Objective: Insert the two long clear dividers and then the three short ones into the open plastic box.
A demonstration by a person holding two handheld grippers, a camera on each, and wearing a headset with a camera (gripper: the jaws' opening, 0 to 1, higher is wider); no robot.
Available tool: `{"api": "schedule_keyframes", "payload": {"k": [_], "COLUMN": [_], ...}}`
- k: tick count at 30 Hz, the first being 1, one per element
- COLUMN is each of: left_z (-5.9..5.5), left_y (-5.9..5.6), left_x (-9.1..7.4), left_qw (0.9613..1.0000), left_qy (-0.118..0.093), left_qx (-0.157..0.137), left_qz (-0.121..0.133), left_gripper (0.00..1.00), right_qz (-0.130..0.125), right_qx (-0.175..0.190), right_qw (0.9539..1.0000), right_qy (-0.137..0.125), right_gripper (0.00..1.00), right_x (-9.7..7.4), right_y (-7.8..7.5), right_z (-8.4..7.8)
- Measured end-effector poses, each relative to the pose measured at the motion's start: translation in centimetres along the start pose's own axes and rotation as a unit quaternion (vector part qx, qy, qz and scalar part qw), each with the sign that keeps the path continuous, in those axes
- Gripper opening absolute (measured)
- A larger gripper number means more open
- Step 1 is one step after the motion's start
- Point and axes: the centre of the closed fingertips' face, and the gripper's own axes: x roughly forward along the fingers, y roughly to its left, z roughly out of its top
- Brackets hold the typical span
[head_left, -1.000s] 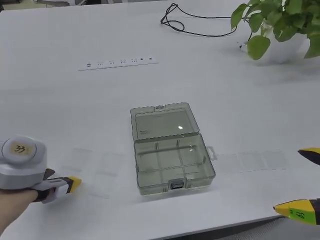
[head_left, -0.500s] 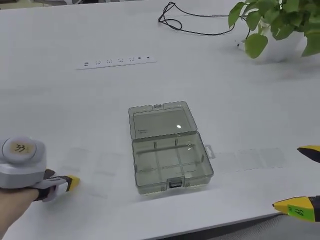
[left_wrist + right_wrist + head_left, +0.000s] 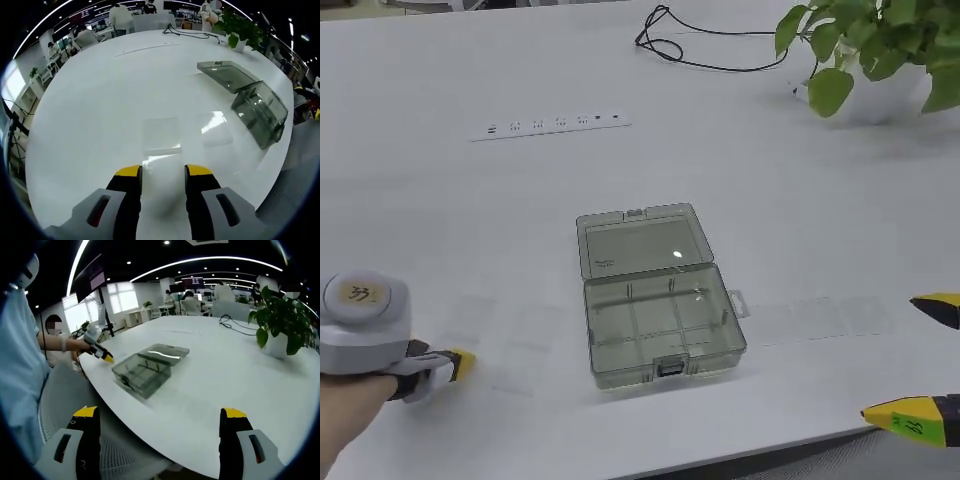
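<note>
The clear strips (image 3: 820, 320), seemingly the long ones, lie flat on the bench (image 3: 770, 200) right of the open box (image 3: 665, 376), lengthwise left-to-right, nearest the wide-spread right gripper (image 3: 896, 357). The left gripper (image 3: 161, 172), narrowly parted, faces smaller pieces (image 3: 160, 136).

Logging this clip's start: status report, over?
Left gripper open, empty, aimed at clear dividers. Right gripper wide open, empty. Box open, nothing blocking it.

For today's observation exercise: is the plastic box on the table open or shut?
Open. The plastic box has its lid folded back behind it on the table, leaving the inside uncovered.
</note>
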Motion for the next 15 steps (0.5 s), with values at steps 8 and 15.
{"api": "schedule_keyframes", "payload": {"k": [8, 15], "left_z": [-0.04, 0.02], "left_y": [0.02, -0.10], "left_x": [-0.20, -0.42], "left_qw": [1.0000, 1.0000], "left_qy": [-0.004, -0.006], "left_qx": [-0.002, -0.002], "left_qz": [-0.003, -0.006], "left_gripper": [0.32, 0.31], "right_qz": [0.004, 0.009], "right_qx": [0.000, -0.002], "right_qw": [1.0000, 1.0000], "right_qy": [0.002, 0.003], "right_gripper": [1.00, 1.00], "right_x": [0.26, 0.48], "right_y": [0.38, 0.63], "right_z": [0.03, 0.17]}}
